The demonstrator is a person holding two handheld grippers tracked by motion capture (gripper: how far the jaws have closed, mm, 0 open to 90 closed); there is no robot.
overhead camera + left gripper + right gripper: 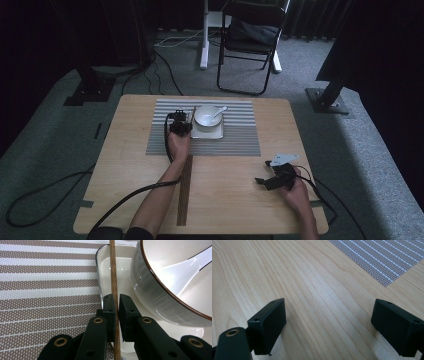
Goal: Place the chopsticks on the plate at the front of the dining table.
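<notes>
My left gripper (pixel 117 300) is shut on a thin brown chopstick (pixel 113 270), which runs straight ahead between the jaws along the left rim of a white square plate (pixel 100 272). A white bowl (pixel 160 297) with a brown rim stands on that plate, and a white spoon (pixel 180 270) lies in it. From above, the left gripper (pixel 179 122) sits just left of the bowl (pixel 207 116) on the striped placemat (pixel 240 140). My right gripper (pixel 328 315) is open over bare wood, with nothing between its jaws; it rests near the table's right front (pixel 263 172).
A long dark brown strip (pixel 185 190) lies on the wooden table (pixel 235 200) beside the left forearm. A corner of the placemat (pixel 382 257) lies ahead of the right gripper. Beyond the table stand a folding chair (pixel 250 40) and floor cables (pixel 45 195).
</notes>
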